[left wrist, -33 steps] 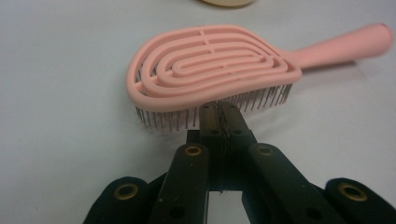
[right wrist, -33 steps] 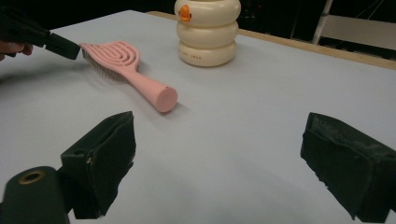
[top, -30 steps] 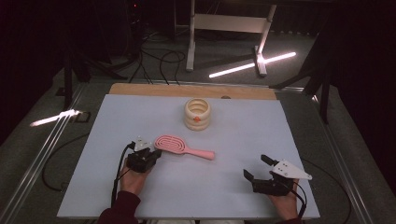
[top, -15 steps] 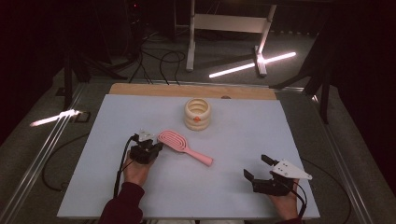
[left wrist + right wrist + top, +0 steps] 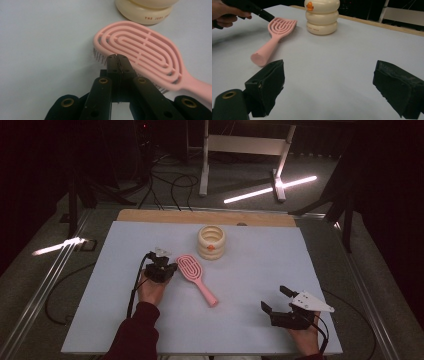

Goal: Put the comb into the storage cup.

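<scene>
L gripper (image 5: 161, 268): jaws fully closed, pads pressed together w/ nothing between them; in the left gripper view the shut tips touch the near rim of the pink hairbrush (image 5: 140, 53) head, right at the bristle edge. Not gripping it, just tip contact. R gripper (image 5: 280, 304): jaws wide apart, nothing between the pads, nothing touched; in the right gripper view bare surface shows between the two black pads. L hand (image 5: 151, 289) comes in from the near edge, dark red sleeve (image 5: 134, 335) on the forearm, gripper pointing away from the person and a bit toward the brush, tilted down to the surface. R hand (image 5: 302, 336) sits low at the near right corner, gripper roughly level, jaws aimed toward the centre of the surface; grey three-cornered plate (image 5: 312, 301) on top. Brush lies flat, bristles down, about mid-surface, left of centre: head toward the far edge, handle running diagonally toward the near edge and to the right. Just beyond the head, near but apart, stands a cream ringed container (image 5: 211, 241) w/ a small orange mark on its front, closer to the far edge. Writing on its base in red caps: "THE JUDY…", rest cut off at the frame edge. White surface (image 5: 260, 270) lies on a wooden board whose strip shows along the far edge.
</scene>
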